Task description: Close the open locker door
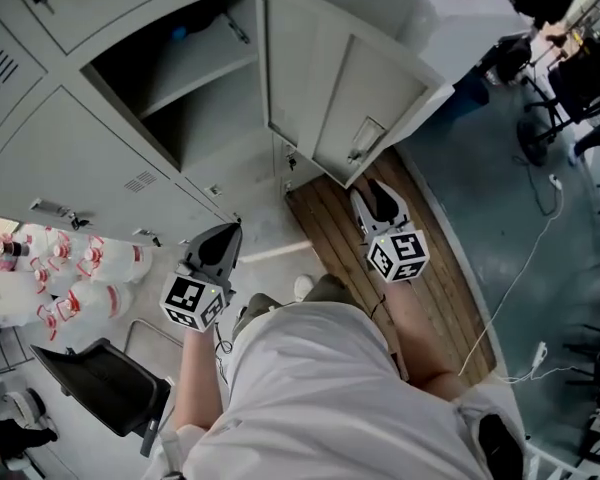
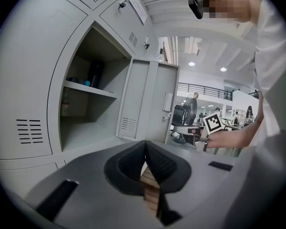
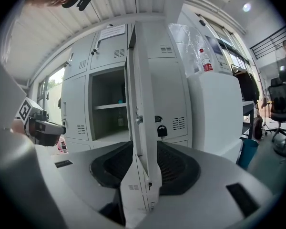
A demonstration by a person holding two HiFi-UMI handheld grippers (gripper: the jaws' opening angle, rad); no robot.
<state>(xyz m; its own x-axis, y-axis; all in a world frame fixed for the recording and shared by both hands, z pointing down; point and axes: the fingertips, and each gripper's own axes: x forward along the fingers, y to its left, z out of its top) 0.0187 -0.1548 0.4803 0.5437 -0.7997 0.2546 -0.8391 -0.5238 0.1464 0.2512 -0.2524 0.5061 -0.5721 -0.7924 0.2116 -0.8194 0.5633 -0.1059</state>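
The grey locker door [image 1: 340, 88] stands open, swung out to the right of its compartment [image 1: 170, 88], which holds a shelf. My right gripper [image 1: 378, 196] is just below the door's lower corner. In the right gripper view the door's edge [image 3: 140, 104] runs down between the two jaws of my right gripper [image 3: 145, 175], which stand wide apart and open. My left gripper [image 1: 220, 240] hangs lower left of the compartment, jaws closed together with nothing in them. The left gripper view shows my left gripper [image 2: 146, 149], the open compartment [image 2: 86, 104] and the door [image 2: 145, 101] beyond.
A wooden board [image 1: 420, 298] lies on the floor under my right gripper. A key with a black fob [image 3: 162, 130] hangs on the neighbouring locker. A white cabinet [image 3: 214, 113] stands to the right. A black chair [image 1: 105, 388], several bottles [image 1: 80, 268] and a white cable [image 1: 520, 278] are nearby.
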